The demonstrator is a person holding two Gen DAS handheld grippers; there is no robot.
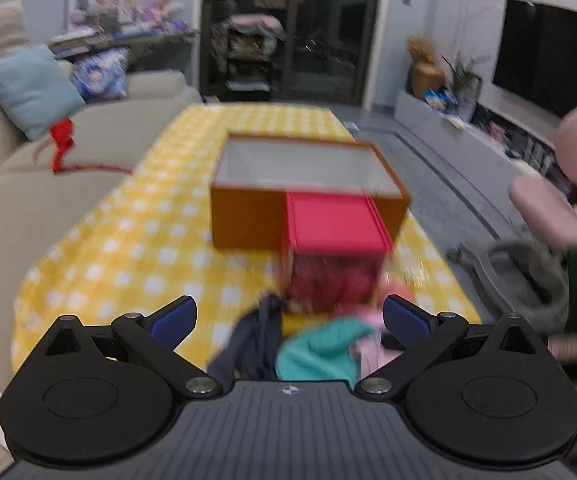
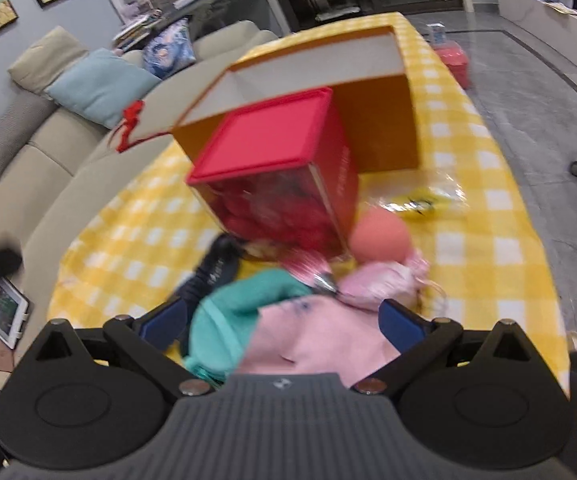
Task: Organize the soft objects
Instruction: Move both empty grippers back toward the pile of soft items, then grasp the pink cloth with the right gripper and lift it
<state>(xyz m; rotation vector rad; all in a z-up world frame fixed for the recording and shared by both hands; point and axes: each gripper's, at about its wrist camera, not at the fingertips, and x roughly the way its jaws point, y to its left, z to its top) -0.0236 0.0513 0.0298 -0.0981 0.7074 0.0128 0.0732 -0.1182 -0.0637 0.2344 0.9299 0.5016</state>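
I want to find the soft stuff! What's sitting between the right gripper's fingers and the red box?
In the right wrist view, a pink cloth and a teal cloth lie before the open right gripper, then a pink pouch near the red box.

Nothing can be read here. White lettering on the dark cloth [image 2: 217, 270] and vertical print on the red box [image 2: 342, 176] are blurred.

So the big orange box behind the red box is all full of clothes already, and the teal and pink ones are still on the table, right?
Not quite. The orange box is empty; the left wrist view shows only its bare pale inside. It does sit behind the red box, and the teal cloth and pink cloth do lie on the table.
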